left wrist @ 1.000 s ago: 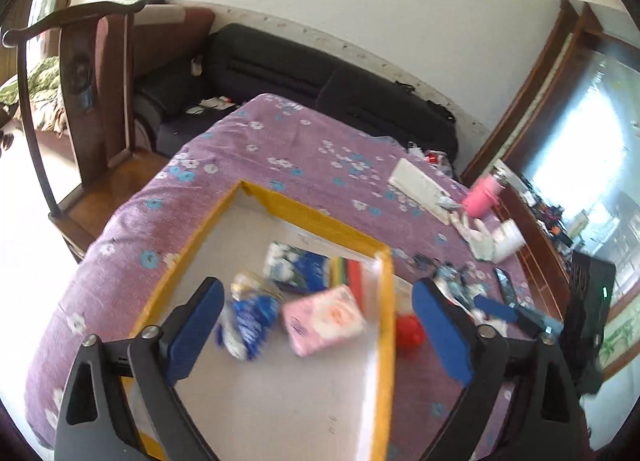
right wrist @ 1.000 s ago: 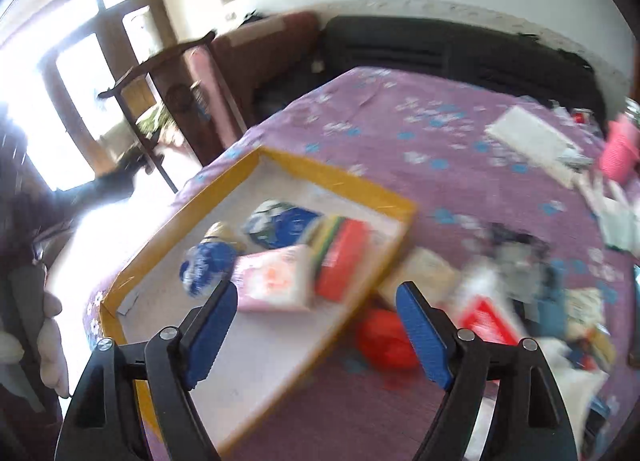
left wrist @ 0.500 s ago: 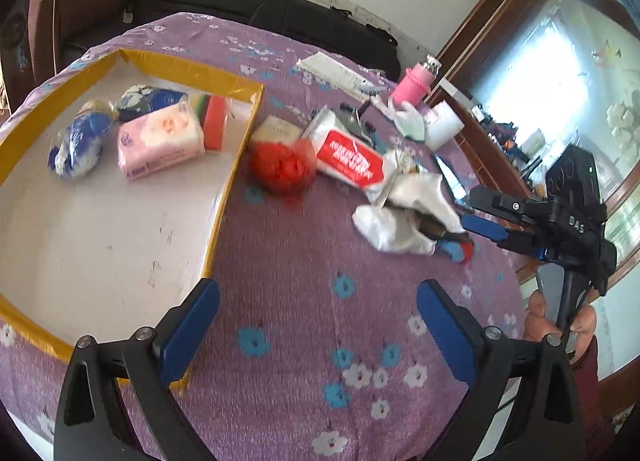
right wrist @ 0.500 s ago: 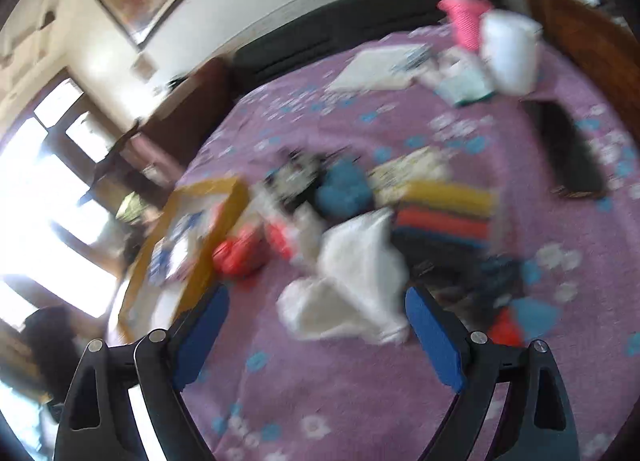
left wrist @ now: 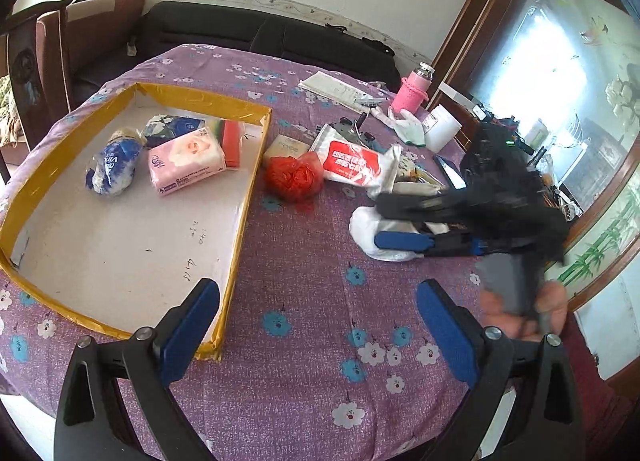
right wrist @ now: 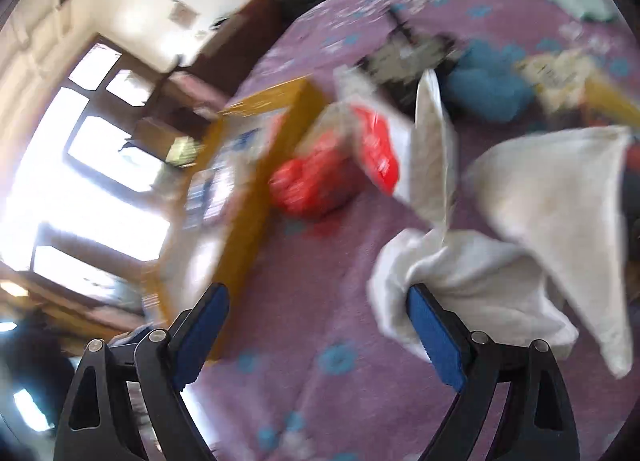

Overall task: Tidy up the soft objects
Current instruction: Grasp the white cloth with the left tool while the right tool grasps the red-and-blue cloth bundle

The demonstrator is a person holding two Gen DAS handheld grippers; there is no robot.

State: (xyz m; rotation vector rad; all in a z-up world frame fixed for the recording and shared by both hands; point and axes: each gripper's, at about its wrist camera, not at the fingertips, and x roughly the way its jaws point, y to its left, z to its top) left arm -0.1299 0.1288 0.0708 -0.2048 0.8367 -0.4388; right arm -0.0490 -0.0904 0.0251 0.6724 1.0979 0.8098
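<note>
A yellow-rimmed tray [left wrist: 248,181] holds a pink tissue pack [left wrist: 186,159], a blue-and-white pack [left wrist: 112,165], a blue floral pack [left wrist: 172,127] and a sponge [left wrist: 231,141]. Beside the tray lie a red mesh bag [left wrist: 294,177] and a red-and-white wipes pack [left wrist: 352,161]. My left gripper [left wrist: 316,309] hangs open over bare tablecloth, holding nothing. My right gripper [left wrist: 386,221] is open and low at a crumpled white cloth [left wrist: 366,229]. In the right wrist view the right gripper [right wrist: 316,301] is open, with the white cloth [right wrist: 500,261] at its right finger, not pinched. The red mesh bag [right wrist: 312,181] lies ahead.
A purple flowered cloth [left wrist: 312,341] covers the table. At the far right stand a pink bottle [left wrist: 412,93], a white jar [left wrist: 442,129], a glove and papers. Small clutter lies behind the white cloth. A person's hand [left wrist: 520,313] grips the right tool. A chair and dark sofa stand behind.
The left view has swung from the tray to the clutter at the right and then settled. My right gripper has rolled, come down and closed in on the white cloth.
</note>
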